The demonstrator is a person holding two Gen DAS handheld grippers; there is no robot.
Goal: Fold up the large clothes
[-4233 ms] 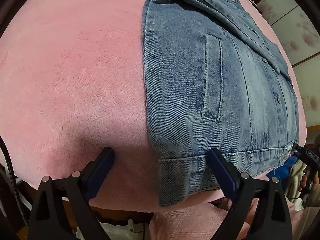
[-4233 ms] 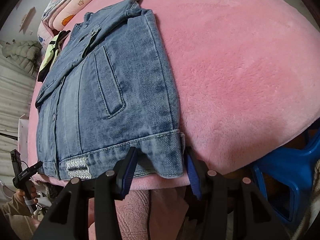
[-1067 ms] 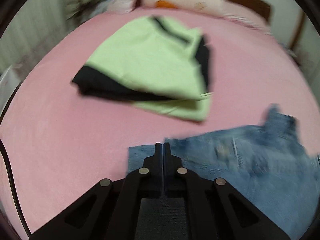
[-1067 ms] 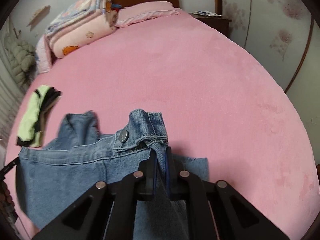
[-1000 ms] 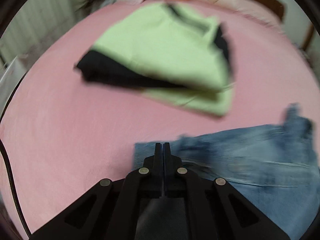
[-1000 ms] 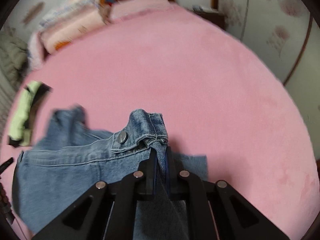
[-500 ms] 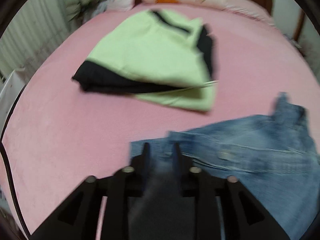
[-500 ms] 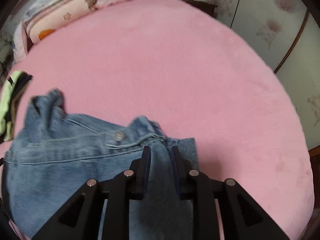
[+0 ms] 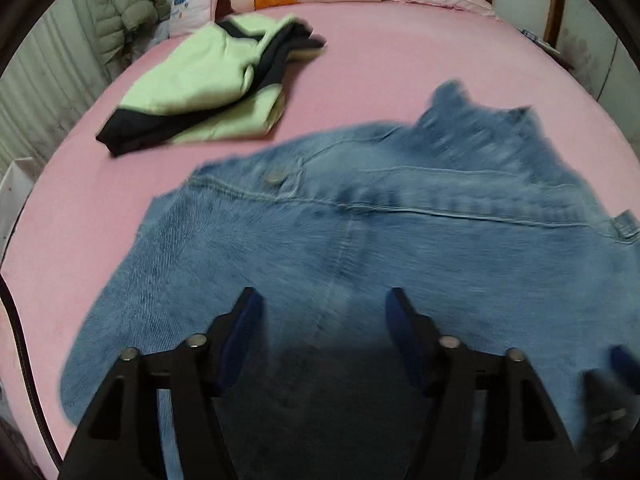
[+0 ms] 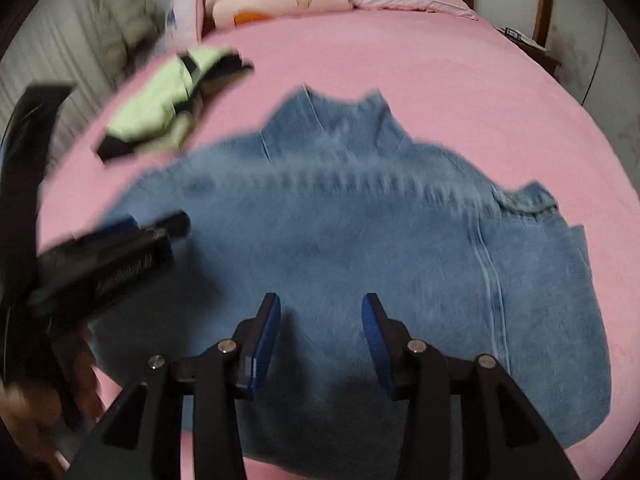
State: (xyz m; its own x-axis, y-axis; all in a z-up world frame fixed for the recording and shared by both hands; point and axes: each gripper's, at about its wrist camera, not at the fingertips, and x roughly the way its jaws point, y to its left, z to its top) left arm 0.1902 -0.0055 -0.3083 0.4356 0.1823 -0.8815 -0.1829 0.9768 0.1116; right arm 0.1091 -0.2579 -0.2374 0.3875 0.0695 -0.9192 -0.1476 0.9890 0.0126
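Denim jacket (image 9: 400,248) lying folded on the pink bed (image 9: 392,56), collar points toward the headboard, seams and a metal button visible, its outline blurred. A folded green-and-black garment (image 9: 200,92) lies apart at upper left. Left gripper (image 9: 322,308) fingers are parted and opening above the denim, gripping nothing. Right gripper (image 10: 320,312) fingers, spread less widely, are likewise opening over the cloth and hold nothing.

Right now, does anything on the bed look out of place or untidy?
Nothing is damaged or spilled. The denim jacket lies folded on the pink bed, its collar end bunched unevenly. The green and black garment beside it is loosely folded, edges askew. Both grippers are opening, with nothing between the jaws.
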